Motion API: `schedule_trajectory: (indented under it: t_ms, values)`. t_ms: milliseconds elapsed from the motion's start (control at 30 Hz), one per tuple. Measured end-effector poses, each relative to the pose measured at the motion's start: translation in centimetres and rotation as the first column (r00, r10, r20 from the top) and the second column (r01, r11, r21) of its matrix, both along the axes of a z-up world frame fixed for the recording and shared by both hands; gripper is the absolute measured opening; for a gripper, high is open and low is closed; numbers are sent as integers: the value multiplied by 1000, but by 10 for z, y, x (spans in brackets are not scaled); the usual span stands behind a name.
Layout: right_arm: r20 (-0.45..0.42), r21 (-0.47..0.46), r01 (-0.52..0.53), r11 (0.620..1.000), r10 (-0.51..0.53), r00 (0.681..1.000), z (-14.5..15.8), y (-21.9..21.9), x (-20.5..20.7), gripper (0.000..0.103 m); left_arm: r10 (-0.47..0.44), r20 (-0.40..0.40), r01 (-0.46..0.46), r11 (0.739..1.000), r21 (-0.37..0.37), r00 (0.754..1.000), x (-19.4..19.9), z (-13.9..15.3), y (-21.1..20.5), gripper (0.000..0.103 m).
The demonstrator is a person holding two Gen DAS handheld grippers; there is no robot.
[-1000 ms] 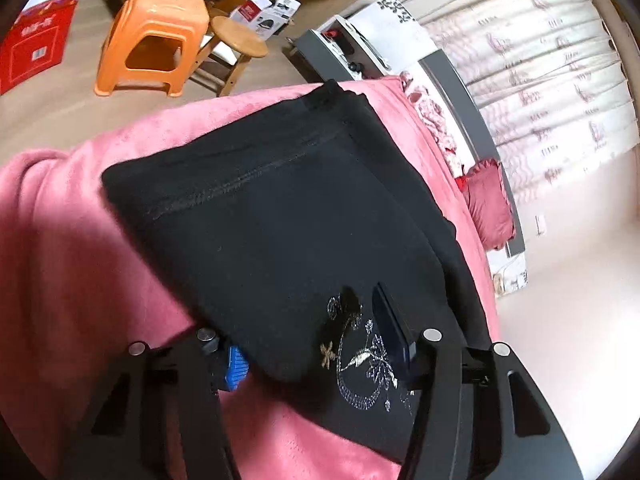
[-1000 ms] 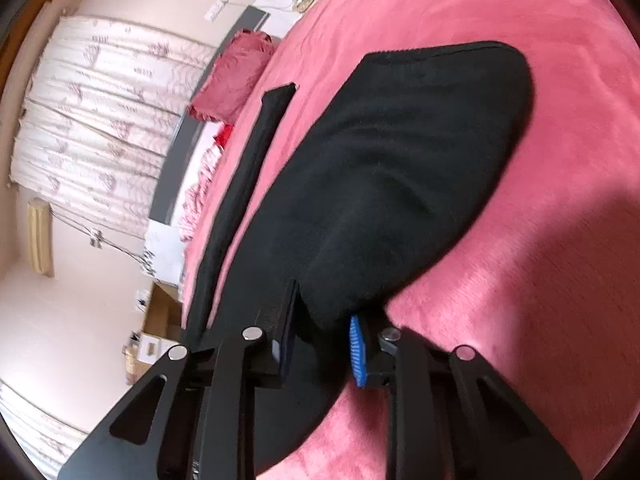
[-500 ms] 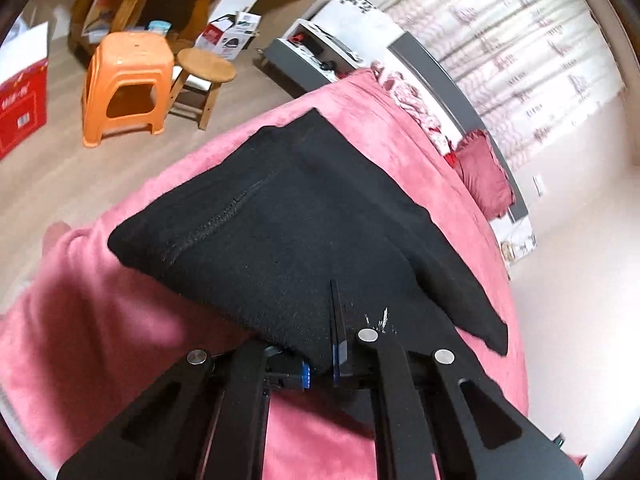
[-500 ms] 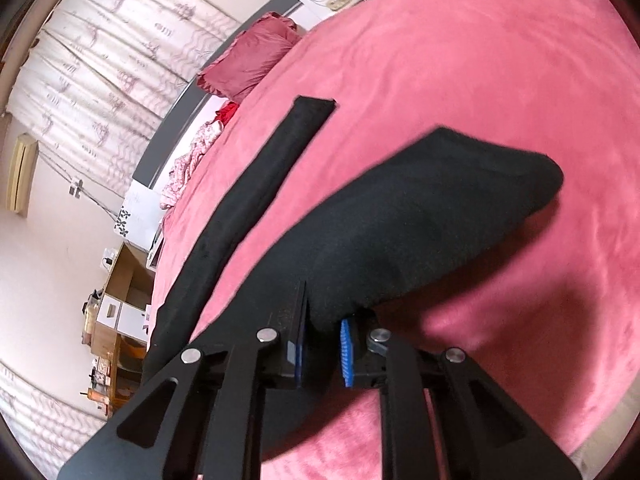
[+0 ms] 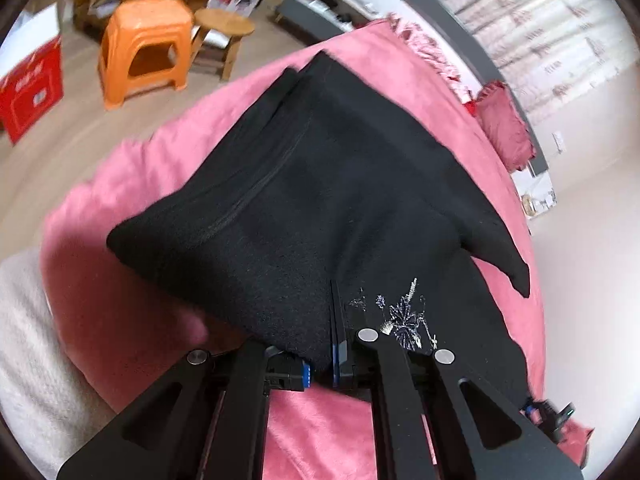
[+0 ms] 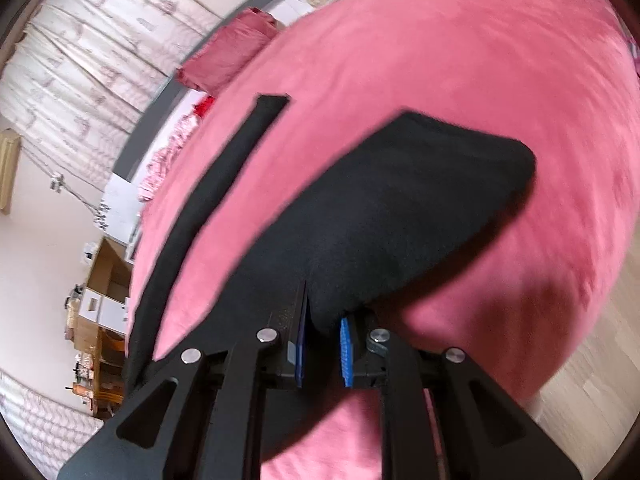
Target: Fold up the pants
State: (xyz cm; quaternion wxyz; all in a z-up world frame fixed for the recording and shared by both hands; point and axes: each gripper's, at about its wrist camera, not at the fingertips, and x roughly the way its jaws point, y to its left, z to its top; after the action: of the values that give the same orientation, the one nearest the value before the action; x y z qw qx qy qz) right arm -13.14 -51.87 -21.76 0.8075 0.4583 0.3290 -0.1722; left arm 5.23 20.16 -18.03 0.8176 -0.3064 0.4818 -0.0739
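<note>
Black pants [image 5: 320,184] lie on a pink blanket [image 5: 132,168], with silver floral embroidery [image 5: 404,316] near my left gripper. The left gripper [image 5: 320,368] is shut on a folded edge of the pants and holds it raised off the blanket. In the right wrist view the right gripper [image 6: 324,350] is shut on another part of the pants [image 6: 400,208], whose lifted flap casts a shadow on the blanket [image 6: 500,80]. A narrow black strip of the pants [image 6: 224,184] stays flat to the left.
Beyond the bed's edge stand an orange plastic stool [image 5: 144,44], a wooden stool [image 5: 224,36] and a red box [image 5: 28,84]. A dark red pillow [image 5: 504,124] lies by patterned curtains [image 5: 532,24]. A white cloth [image 5: 24,344] lies at lower left.
The left gripper went from open around the pants' edge to shut on it. Both grippers then lifted the cloth, so the flap now hangs above the blanket.
</note>
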Motion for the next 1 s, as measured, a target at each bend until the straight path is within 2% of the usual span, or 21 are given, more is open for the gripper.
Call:
schedule_trajectory:
  t_ms: [67, 167, 267, 300, 400, 433, 467, 500, 533, 600, 633, 667, 733, 800, 900, 1000]
  values:
    - [-15, 43, 12, 999, -11, 1000, -12, -4, -1, 14, 0, -35, 0, 1000, -24, 999, 3, -7, 0, 6]
    - [8, 71, 12, 997, -12, 1000, -13, -11, -4, 21, 8, -37, -9, 999, -38, 999, 4, -7, 2, 10]
    - [24, 34, 12, 999, -12, 1000, -6, -19, -3, 45, 51, 12, -51, 998, -34, 999, 2, 0, 6, 27]
    - [24, 25, 24, 999, -25, 999, -5, -24, -3, 46, 66, 31, -65, 998, -20, 997, 2, 3, 7, 34]
    - [5, 30, 105, 994, -105, 994, -8, -47, -5, 46, 91, 87, -94, 995, 25, 992, 8, 9, 9, 36]
    - [-5, 36, 124, 992, -124, 992, -11, -54, -4, 37, 94, 86, -98, 994, 42, 992, 8, 6, 10, 36]
    - [-25, 46, 142, 989, -141, 990, -14, -64, -2, 16, 99, 74, -103, 993, 59, 992, 11, 3, 10, 36]
    - [-37, 50, 143, 988, -142, 989, -15, -68, 0, 14, 103, 62, -107, 992, 72, 993, 11, 1, 9, 32]
    - [-46, 42, 139, 989, -137, 990, -12, -72, 2, 12, 115, 52, -119, 989, 90, 992, 12, 0, 10, 21]
    - [-36, -33, 104, 994, -106, 994, 6, -68, 6, 12, 132, 72, -139, 984, 114, 989, 9, 5, 12, 13]
    - [-21, -130, 69, 989, -72, 997, 22, -62, 8, 12, 131, 80, -140, 982, 125, 988, 8, 6, 12, 13]
    - [-6, -217, 42, 975, -44, 999, 34, -56, 8, 12, 131, 83, -142, 980, 142, 988, 7, 7, 13, 13]
    - [-11, -314, 51, 948, -57, 998, 41, -55, 3, 12, 130, 67, -139, 977, 159, 989, 6, 3, 13, 13]
    - [-70, -305, 70, 950, -95, 993, 28, -66, 0, 13, 137, 35, -141, 977, 160, 990, 7, -3, 14, 13]
    - [-192, -316, 75, 946, -141, 971, -4, -78, -6, 26, 138, 26, -140, 978, 154, 990, 7, -5, 17, 13]
    - [-193, -363, 58, 930, -136, 972, -5, -76, -10, 33, 129, 19, -130, 978, 161, 991, 9, -4, 16, 15]
